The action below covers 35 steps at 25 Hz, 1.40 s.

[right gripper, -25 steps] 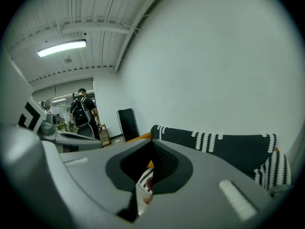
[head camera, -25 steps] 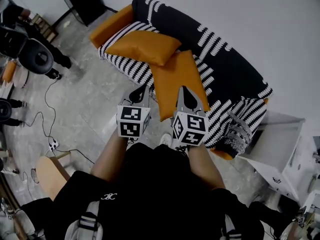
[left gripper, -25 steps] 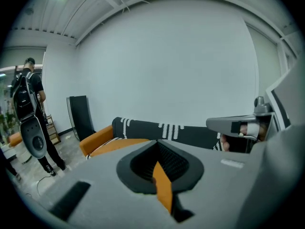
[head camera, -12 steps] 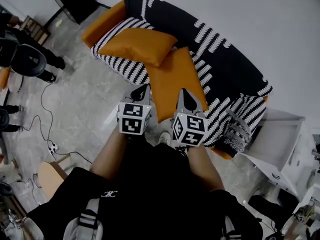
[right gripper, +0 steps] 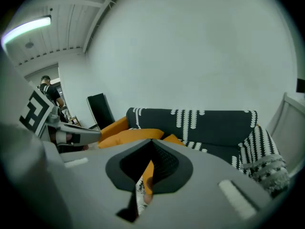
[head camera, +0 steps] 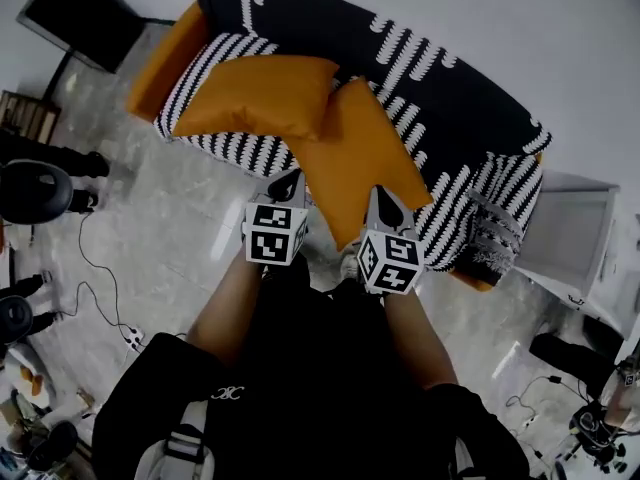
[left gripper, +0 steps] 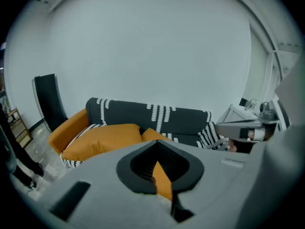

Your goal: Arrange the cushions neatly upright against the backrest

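Observation:
Two orange cushions lie flat on the seat of the black-and-white patterned sofa (head camera: 450,118). The left cushion (head camera: 255,96) rests near the orange armrest. The right cushion (head camera: 355,163) lies askew and overhangs the seat's front edge. My left gripper (head camera: 290,176) hovers shut and empty just left of that overhanging corner. My right gripper (head camera: 381,194) is also shut and empty, above the same cushion's near right edge. In the left gripper view both cushions (left gripper: 102,137) sit below the backrest (left gripper: 143,113). In the right gripper view the cushions (right gripper: 131,136) show ahead of the jaws.
A grey knitted throw (head camera: 495,243) drapes over the sofa's right arm. A white cabinet (head camera: 575,243) stands to the right. A black chair (head camera: 85,13) is behind the left armrest. Cables (head camera: 100,288) trail on the stone floor at left, near people's legs (head camera: 40,183).
I have come closer to the sofa, which has shifted left and up in the head view. Both grippers stay shut and side by side; the cushions have not moved.

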Each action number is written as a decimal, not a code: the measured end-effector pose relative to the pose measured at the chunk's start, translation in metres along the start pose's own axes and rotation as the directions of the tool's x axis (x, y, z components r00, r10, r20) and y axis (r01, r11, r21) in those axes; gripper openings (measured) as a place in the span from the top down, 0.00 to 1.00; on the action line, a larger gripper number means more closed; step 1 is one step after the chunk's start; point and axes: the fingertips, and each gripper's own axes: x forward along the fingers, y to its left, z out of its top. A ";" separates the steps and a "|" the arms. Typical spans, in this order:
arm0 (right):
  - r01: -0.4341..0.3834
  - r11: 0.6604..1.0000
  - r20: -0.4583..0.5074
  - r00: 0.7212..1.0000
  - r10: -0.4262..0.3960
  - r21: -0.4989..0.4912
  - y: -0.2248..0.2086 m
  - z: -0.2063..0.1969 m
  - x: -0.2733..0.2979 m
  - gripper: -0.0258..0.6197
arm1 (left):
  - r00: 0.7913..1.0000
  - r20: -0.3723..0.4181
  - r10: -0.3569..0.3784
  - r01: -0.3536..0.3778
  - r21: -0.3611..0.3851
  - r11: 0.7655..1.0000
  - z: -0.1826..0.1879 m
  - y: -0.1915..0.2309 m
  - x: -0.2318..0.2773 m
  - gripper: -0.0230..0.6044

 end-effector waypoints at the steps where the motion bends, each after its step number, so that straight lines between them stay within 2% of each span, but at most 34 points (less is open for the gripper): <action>1: 0.026 1.000 -0.011 1.000 -0.026 0.004 0.000 -0.005 0.008 0.95 | 1.000 -0.014 -0.016 0.016 -0.001 1.000 -0.003 0.011 0.010 0.95; 6: 0.142 0.989 -0.066 0.988 -0.139 0.042 0.001 -0.036 0.045 0.95 | 0.994 -0.088 -0.065 0.068 0.035 0.997 -0.031 0.062 0.062 0.95; 8: 0.185 0.982 -0.095 0.979 -0.179 0.050 0.000 -0.054 0.055 0.95 | 0.989 -0.118 -0.087 0.095 0.067 0.993 -0.046 0.075 0.082 0.85; 17: 0.343 0.937 -0.211 0.923 -0.323 0.066 -0.027 -0.157 0.077 0.95 | 0.961 -0.215 -0.173 0.215 0.193 0.957 -0.125 0.095 0.179 0.65; 21: 0.385 0.916 -0.274 0.898 -0.344 0.113 -0.043 -0.214 0.076 0.91 | 0.947 -0.269 -0.175 0.248 0.269 0.931 -0.173 0.103 0.219 0.59; 25: 0.389 0.914 -0.338 0.881 -0.331 0.120 -0.046 -0.270 0.081 0.86 | 0.952 -0.270 -0.140 0.225 0.315 0.922 -0.208 0.121 0.252 0.52; 28: 0.371 0.925 -0.400 0.862 -0.310 0.082 -0.040 -0.313 0.088 0.80 | 0.956 -0.260 -0.133 0.212 0.305 0.929 -0.224 0.134 0.270 0.44; 35: 0.351 0.934 -0.536 0.802 -0.263 0.067 -0.032 -0.392 0.099 0.56 | 0.951 -0.264 -0.160 0.217 0.202 0.955 -0.233 0.152 0.307 0.35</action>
